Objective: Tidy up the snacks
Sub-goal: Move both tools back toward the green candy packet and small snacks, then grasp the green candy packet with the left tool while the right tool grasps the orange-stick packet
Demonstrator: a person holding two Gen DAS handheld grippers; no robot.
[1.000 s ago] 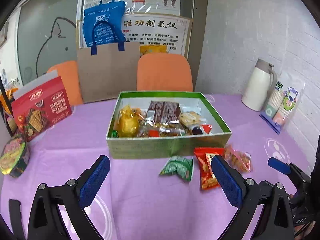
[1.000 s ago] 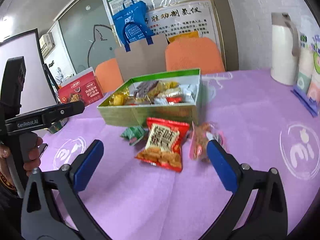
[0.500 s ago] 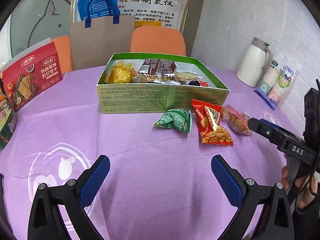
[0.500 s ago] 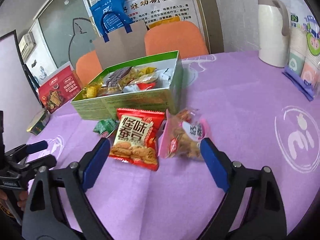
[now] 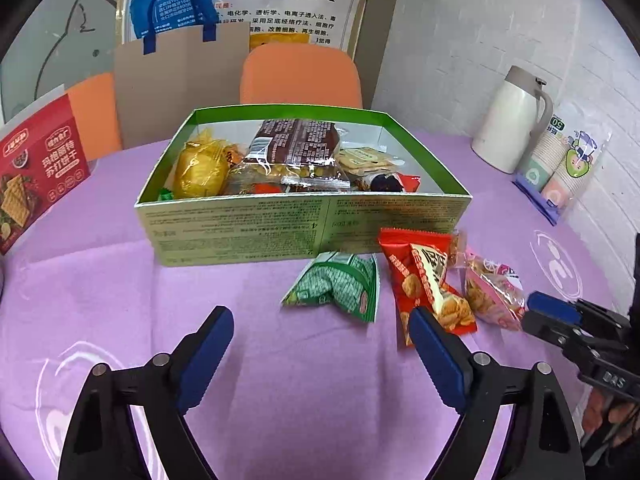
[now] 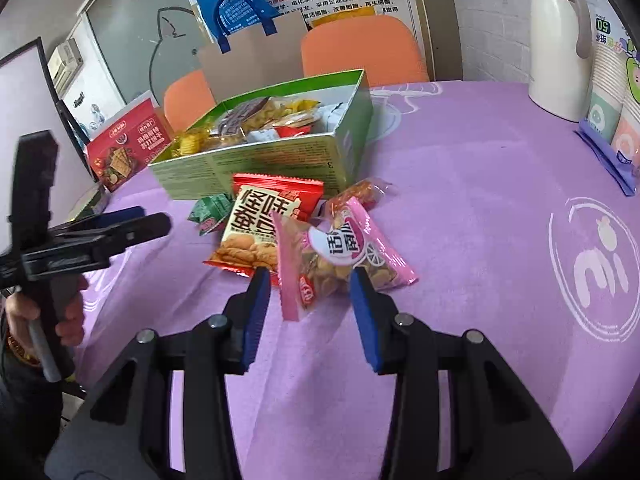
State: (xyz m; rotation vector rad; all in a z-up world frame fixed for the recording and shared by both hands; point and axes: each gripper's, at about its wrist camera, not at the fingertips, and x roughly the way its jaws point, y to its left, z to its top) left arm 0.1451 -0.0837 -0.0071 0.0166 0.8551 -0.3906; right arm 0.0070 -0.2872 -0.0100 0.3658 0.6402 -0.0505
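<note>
While the right gripper (image 6: 308, 284) stands open astride the pink-edged clear nut packet (image 6: 344, 252) at frame centre, the red bean-snack packet (image 6: 264, 224) overlaps it leftward. The left gripper (image 5: 320, 328), open, holds nothing; the green cardboard box (image 5: 280, 224) stands behind the packets, a green packet (image 5: 340, 286) beside.
</note>
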